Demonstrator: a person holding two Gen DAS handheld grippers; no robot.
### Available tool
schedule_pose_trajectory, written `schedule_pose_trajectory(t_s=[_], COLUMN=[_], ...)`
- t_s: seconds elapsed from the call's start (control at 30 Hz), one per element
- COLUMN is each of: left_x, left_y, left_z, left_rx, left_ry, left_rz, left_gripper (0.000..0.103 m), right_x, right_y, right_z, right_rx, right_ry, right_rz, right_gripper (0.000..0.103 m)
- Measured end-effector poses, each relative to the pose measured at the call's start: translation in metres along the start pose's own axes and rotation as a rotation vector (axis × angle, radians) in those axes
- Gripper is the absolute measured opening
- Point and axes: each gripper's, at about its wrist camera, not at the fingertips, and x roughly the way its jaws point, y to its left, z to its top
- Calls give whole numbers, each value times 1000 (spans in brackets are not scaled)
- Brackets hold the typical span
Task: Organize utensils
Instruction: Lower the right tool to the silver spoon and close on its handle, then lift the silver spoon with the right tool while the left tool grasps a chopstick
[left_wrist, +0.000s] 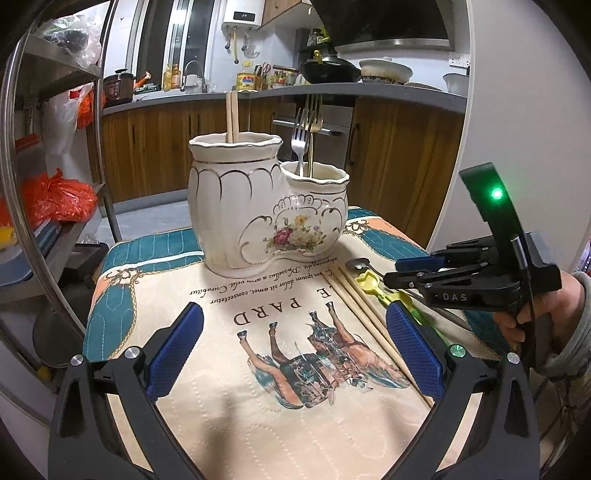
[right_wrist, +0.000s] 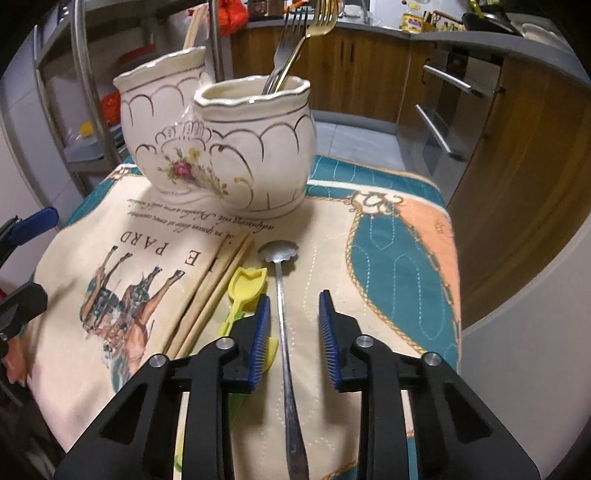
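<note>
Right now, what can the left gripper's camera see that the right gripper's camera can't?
Only the left wrist view shows the hand holding the right gripper, and the wok on the counter. Only the right wrist view shows the whole metal spoon lying between the right gripper's blue pads, which aren't touching it. Both show the double ceramic holder, forks, loose chopsticks and yellow scoop on the horse cloth.

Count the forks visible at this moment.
2, both standing tines up in the lower cup of the ceramic holder: a silver fork and a gold fork. None lie on the mat.
</note>
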Motion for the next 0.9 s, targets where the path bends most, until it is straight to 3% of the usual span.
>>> schedule_pose_trajectory(t_s=[0.17,0.27,0.5,0.57,0.73,0.9], left_x=[5,11,39,49,66,73], left_y=[-8,-16,-33,-38,-48,-57], left_z=[3,7,14,13,9,2], left_rx=[9,19,38,47,34,29], left_ry=[25,57,156,194,273,316], left_rz=[8,13,48,58,35,45], left_gripper=[97,97,97,92,65,53], right_x=[5,3,-10,-14,-22,-28], right_y=[0,-2,-12,-14,-14,-13], right_z=[1,-1,-6,-8,-13,-15], right_rx=[-7,-4,21,30,40,33], right_ry=[1,0,-52,-67,-98,-120], right_rz=[25,48,60,69,91,119], right_gripper=[17,5,4,4,4,4])
